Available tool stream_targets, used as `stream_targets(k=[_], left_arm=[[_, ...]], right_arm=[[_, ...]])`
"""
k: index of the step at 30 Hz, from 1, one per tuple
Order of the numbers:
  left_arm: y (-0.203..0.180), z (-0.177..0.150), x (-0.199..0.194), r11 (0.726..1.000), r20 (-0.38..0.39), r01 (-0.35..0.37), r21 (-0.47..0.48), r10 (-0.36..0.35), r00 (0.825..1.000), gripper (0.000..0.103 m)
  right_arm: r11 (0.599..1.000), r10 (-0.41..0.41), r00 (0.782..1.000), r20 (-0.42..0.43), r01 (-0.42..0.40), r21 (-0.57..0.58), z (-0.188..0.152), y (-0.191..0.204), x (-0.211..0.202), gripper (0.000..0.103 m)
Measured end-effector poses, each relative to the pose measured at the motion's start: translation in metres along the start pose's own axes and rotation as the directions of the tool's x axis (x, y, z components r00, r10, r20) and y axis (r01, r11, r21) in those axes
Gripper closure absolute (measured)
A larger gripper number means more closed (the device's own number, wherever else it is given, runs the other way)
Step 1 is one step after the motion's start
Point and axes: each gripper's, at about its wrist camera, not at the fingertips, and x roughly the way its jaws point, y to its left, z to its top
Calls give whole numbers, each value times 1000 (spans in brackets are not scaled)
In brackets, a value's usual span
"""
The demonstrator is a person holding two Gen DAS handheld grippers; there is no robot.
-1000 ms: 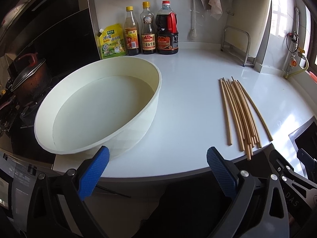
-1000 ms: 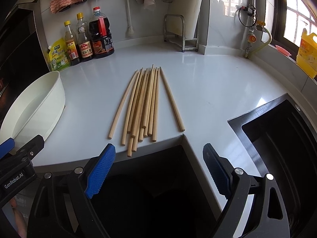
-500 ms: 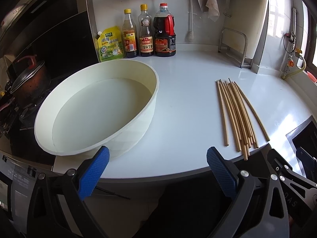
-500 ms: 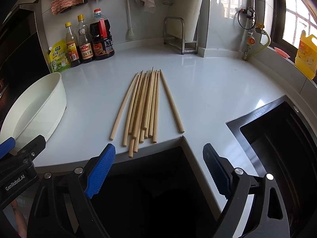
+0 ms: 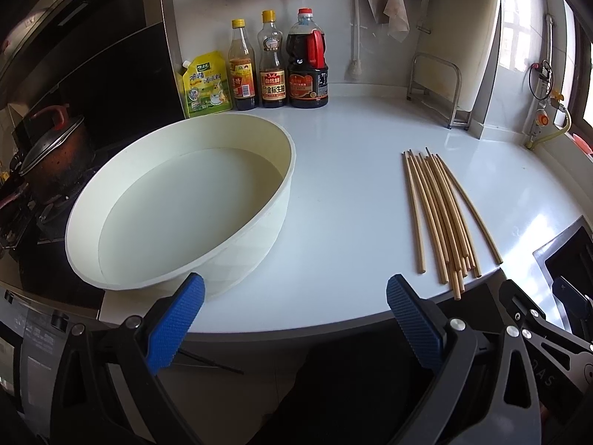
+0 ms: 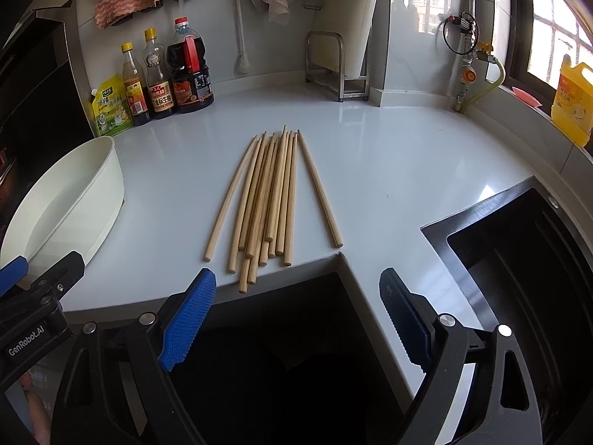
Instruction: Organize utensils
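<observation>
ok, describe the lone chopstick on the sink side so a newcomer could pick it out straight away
Start at the white countertop, between the cream basin and the black sink. A bundle of wooden chopsticks lies there, thick ends toward the counter's front edge. The one meant lies alone on the sink side, splayed away from the packed bundle with bare counter between along most of its length.

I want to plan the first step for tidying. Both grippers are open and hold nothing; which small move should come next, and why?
Probably bring the right gripper forward and down to the near ends of the chopsticks. They lie loose on the countertop straight ahead of its open jaws, a few ends past the edge. The left gripper faces the bowl instead.
</observation>
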Motion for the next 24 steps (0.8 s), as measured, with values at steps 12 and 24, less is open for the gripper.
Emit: stream_targets(k=[12, 24], left_arm=[[1, -1, 0, 1000, 1, 4, 0, -4, 1000, 6], [-38, 9, 8, 991, -44, 126, 34, -124, 991, 6]], right_arm=[[1000, 8, 1000, 1, -8, 1, 0, 0, 0, 17], [990, 113, 992, -51, -108, 88, 17, -41, 14, 17]])
